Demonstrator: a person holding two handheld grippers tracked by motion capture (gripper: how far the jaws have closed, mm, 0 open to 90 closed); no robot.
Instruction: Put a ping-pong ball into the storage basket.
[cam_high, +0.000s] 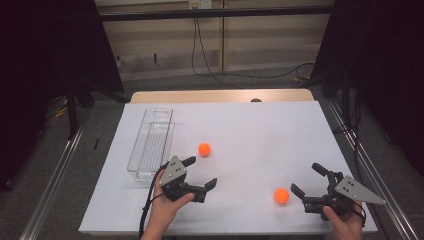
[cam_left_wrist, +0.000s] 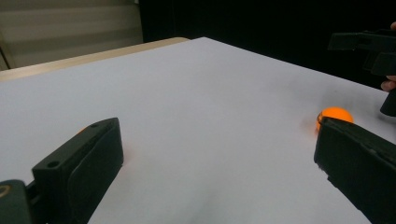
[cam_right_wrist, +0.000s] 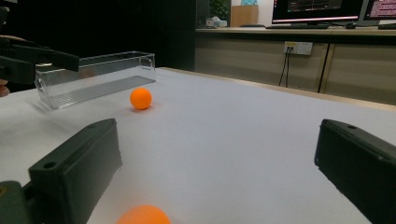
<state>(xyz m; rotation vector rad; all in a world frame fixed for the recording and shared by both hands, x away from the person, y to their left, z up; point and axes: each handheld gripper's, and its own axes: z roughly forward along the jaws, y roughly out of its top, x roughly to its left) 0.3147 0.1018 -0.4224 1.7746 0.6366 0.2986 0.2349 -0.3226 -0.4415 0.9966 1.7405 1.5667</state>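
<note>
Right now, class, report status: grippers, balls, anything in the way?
Left gripper open, right gripper open, both empty. Near ball by right gripper; far ball beside clear bin. Nothing between.

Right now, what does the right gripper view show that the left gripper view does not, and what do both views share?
Right gripper view: the clear plastic rectangular bin, empty, an orange ball resting apart from its end, a wooden counter with dark monitors behind, and a second orange ball low between its open jaws.

Left gripper view: the person's fingers beneath the other tongs, and a pale slatted wall.

Shared: the white table sheet, a pair of open black jaws in front, and the ball nearest the right tongs.
</note>
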